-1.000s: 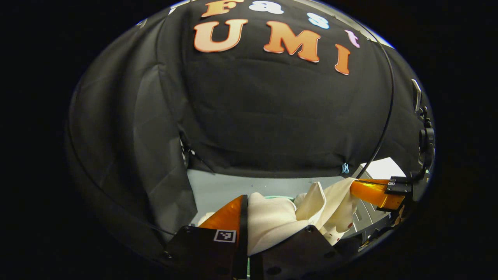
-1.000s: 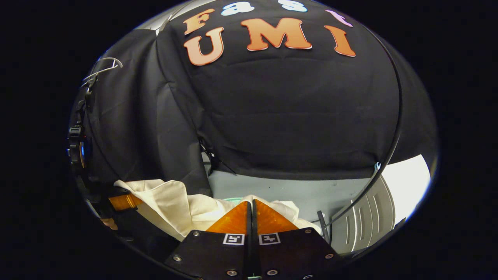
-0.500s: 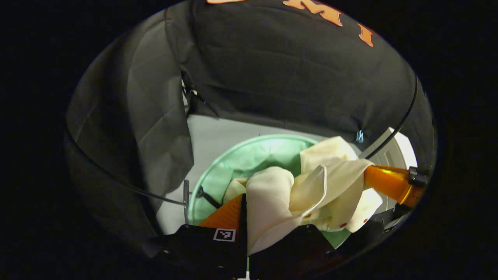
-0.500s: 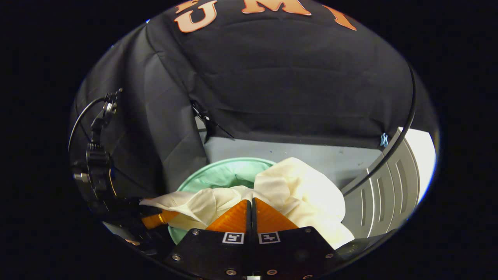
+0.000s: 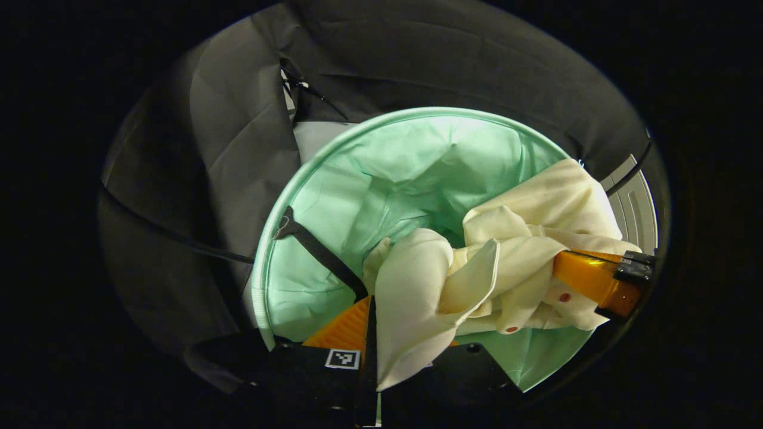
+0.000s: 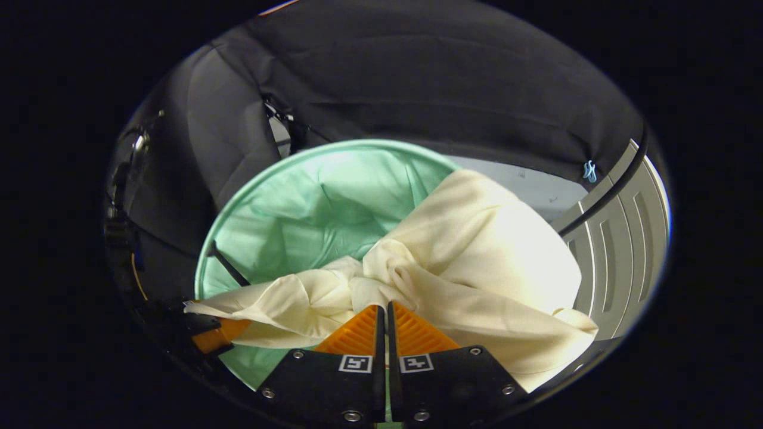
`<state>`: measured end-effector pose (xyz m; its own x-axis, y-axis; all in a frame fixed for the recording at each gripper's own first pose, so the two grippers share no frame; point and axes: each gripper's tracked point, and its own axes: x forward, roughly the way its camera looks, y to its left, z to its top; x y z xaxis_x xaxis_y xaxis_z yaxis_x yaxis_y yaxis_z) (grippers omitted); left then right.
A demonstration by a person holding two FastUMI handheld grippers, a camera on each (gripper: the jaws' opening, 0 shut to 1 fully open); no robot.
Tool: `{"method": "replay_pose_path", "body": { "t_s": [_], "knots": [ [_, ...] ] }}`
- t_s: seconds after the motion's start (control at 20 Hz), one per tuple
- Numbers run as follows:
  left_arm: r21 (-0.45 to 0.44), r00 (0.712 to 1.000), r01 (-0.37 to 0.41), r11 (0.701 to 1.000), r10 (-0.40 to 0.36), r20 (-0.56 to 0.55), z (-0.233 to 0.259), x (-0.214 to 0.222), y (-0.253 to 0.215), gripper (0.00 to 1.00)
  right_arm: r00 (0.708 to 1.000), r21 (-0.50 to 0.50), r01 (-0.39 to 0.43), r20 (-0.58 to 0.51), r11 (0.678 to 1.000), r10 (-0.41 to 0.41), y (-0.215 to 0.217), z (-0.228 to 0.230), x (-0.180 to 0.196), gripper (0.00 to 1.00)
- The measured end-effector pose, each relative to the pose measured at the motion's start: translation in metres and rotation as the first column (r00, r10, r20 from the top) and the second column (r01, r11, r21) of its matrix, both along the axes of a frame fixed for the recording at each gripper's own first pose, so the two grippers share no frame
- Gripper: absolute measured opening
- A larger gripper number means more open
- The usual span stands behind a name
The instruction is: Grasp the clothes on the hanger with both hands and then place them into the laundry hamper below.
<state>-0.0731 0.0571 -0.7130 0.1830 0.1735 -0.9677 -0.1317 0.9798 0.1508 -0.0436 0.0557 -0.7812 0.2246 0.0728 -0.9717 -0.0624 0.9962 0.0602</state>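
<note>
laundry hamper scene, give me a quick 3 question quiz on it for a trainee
1. True or false: the cream garment hangs above the open mouth of the mint green laundry hamper.
2. Multiple choice: in the right gripper view, the right gripper has its jaws A) wide apart, B) closed on the garment, C) clamped on the hamper's rim.
3. Fill in: the black strap lies against the hamper's ____ wall.

Key
1. True. The left gripper also holds a fold of it.
2. B
3. Inner
</note>
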Motion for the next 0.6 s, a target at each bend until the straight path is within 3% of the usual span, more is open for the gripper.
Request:
{"method": "replay_pose_path", "body": {
  "t_s": [0.2,0.25,0.35,0.6],
  "knots": [
    [-0.047,0.999,0.011,0.999,-0.009,0.035,0.004,0.010,-0.018,0.19,1.000,0.012,-0.001,0.002,1.000,0.000,0.003,0.006,0.002,0.07],
    [-0.041,0.999,0.016,0.999,-0.015,0.043,0.008,0.012,-0.017,0.31,1.000,0.018,0.010,0.006,1.000,-0.010,0.002,0.010,0.004,0.07],
    [-0.028,0.998,0.023,0.999,-0.021,0.066,0.017,0.019,-0.019,0.28,1.000,0.018,0.023,0.019,1.000,-0.023,-0.006,0.017,0.010,0.11],
    [-0.009,0.994,0.020,1.000,-0.019,0.103,0.032,0.027,-0.022,0.31,0.998,0.025,0.035,0.050,0.999,-0.036,-0.015,0.034,0.015,0.41]
  ]
}}
